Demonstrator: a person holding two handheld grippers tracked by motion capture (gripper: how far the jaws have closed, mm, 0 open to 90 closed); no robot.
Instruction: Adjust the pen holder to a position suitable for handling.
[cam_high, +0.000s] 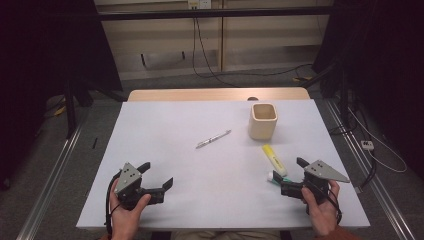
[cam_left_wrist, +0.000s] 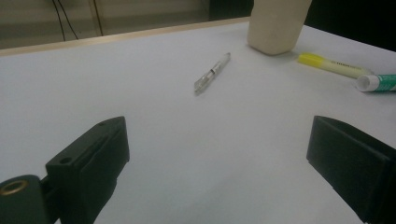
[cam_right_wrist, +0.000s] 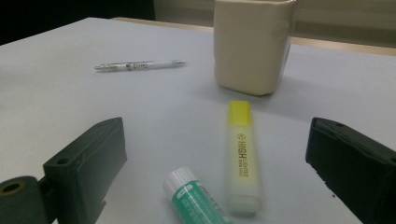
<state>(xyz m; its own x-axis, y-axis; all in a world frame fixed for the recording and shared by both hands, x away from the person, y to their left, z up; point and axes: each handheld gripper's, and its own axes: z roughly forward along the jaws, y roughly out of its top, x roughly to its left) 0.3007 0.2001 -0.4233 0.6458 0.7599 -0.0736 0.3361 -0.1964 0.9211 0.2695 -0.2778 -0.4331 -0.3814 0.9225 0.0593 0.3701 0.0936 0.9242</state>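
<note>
Nearest you, your left gripper (cam_high: 159, 175) sits low over the white bench (cam_high: 165, 145) at its near left, jaws spread wide with nothing between them; in the left gripper view only bare bench lies between the jaws. Your right gripper (cam_high: 291, 175) is at the near right, its jaws also spread and empty. Just ahead of it lies a green-and-white tube (cam_right_wrist: 196, 198) with a white cap, and touching or just beside that, a yellow highlighter (cam_right_wrist: 242, 156) lying flat, its yellow cap pointing away from you toward the cup. Farther out, near the middle of the bench, a clear pen (cam_high: 213, 139) lies at a slant, well apart from both grippers. Beyond the highlighter, a cream square cup (cam_high: 263, 121) stands upright toward the far right
</note>
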